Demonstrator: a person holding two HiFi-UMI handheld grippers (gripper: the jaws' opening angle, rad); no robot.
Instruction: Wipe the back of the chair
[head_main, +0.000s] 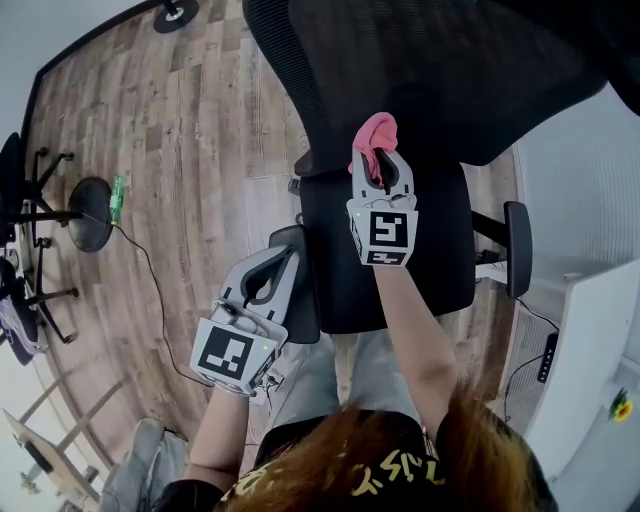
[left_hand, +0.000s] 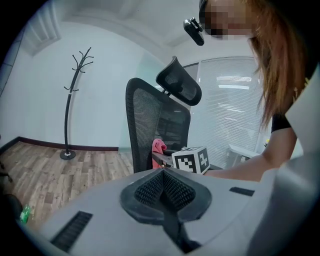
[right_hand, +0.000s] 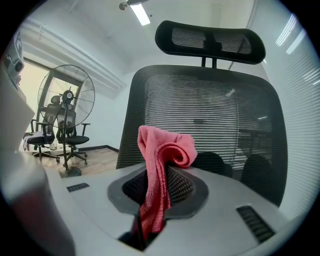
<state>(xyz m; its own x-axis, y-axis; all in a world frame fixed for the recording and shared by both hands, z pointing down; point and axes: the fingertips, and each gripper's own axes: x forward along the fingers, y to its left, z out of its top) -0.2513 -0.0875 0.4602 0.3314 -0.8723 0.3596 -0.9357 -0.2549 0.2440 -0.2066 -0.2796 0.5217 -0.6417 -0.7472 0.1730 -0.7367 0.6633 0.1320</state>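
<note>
A black office chair stands before me, its mesh back rising over the seat. My right gripper is shut on a pink cloth, held above the seat and just short of the mesh back. In the right gripper view the pink cloth bulges out of the jaws below the headrest. My left gripper is shut with nothing in it, lower left beside the seat's left edge. From the left gripper view the chair back shows edge-on, with the cloth behind it.
A coat stand rises by the far wall. A standing fan and other office chairs are at the left. A black round base and cable lie on the wood floor. A white cabinet is at the right.
</note>
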